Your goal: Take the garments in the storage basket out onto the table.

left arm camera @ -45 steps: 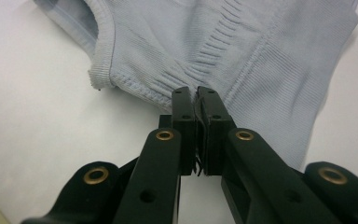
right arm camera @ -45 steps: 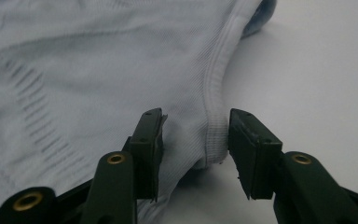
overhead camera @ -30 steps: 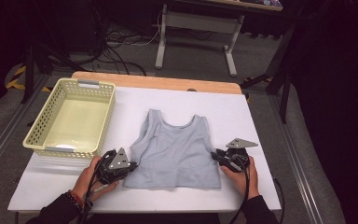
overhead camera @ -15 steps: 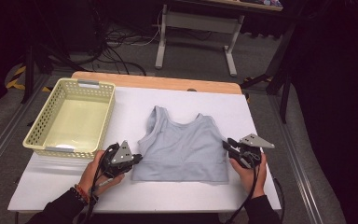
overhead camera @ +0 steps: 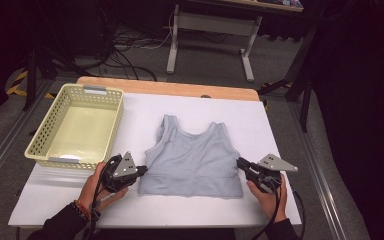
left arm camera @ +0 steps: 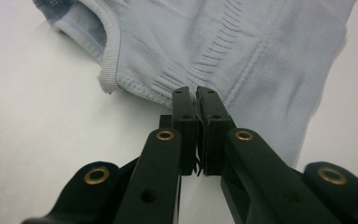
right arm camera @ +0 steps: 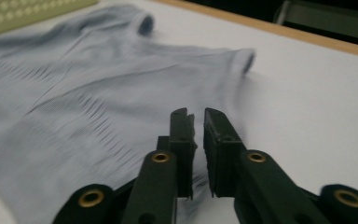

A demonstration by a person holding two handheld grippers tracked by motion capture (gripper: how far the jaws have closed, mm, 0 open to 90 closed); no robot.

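Overhead, white table (overhead camera: 70,200); dark room

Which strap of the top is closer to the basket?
The strap on the left in the high view; the other strap lies farther from the yellow basket.

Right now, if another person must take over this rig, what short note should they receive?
Left claw: shut on the left side edge of the grey top.
Right claw: jaws have just been closing at the top's right side edge; whether they pinch fabric is unclear.
The top lies flat on the white table, straps pointing away from the person. The yellow basket stands to its left, holding no garment.
Done: the top is spread out.
Left, probably: fold it, perhaps put it in the basket.
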